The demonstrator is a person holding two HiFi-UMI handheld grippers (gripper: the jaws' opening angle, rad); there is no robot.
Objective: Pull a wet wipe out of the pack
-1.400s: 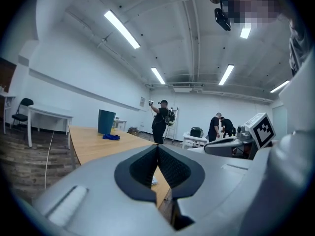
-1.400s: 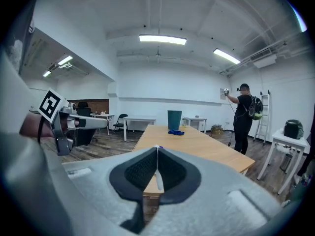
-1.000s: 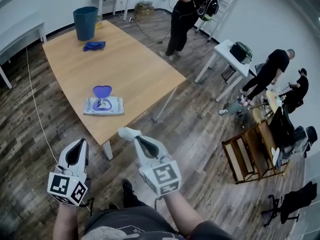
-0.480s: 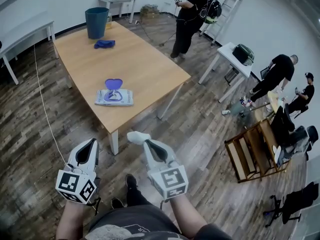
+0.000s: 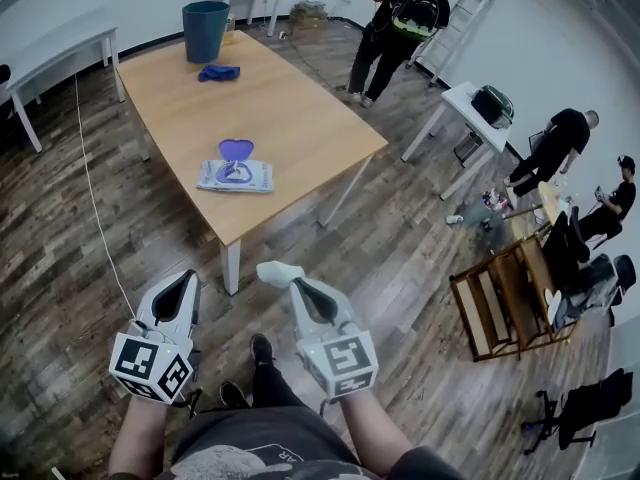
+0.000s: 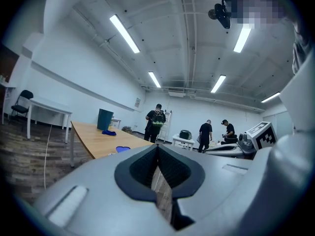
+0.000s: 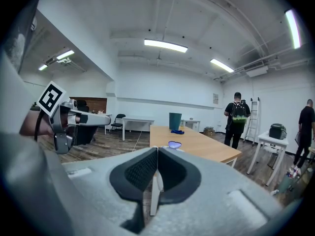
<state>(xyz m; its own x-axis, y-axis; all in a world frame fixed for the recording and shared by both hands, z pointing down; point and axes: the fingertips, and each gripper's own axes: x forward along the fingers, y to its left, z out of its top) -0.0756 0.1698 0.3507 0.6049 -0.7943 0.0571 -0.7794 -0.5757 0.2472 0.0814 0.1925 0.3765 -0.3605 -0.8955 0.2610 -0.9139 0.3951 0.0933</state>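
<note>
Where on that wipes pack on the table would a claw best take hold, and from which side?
Probably the short end of the wet wipe pack nearest the table edge, coming in low from that side. The pack lies flat and thin, so there is little to pinch from above, and its blue lid stands flipped open over the middle.

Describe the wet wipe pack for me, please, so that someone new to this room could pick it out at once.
Find the long wooden table. The wet wipe pack lies toward its near end, far from the teal bin and blue cloth at the other end. It is the only flat, pale packet, its purple lid flipped open.
</note>
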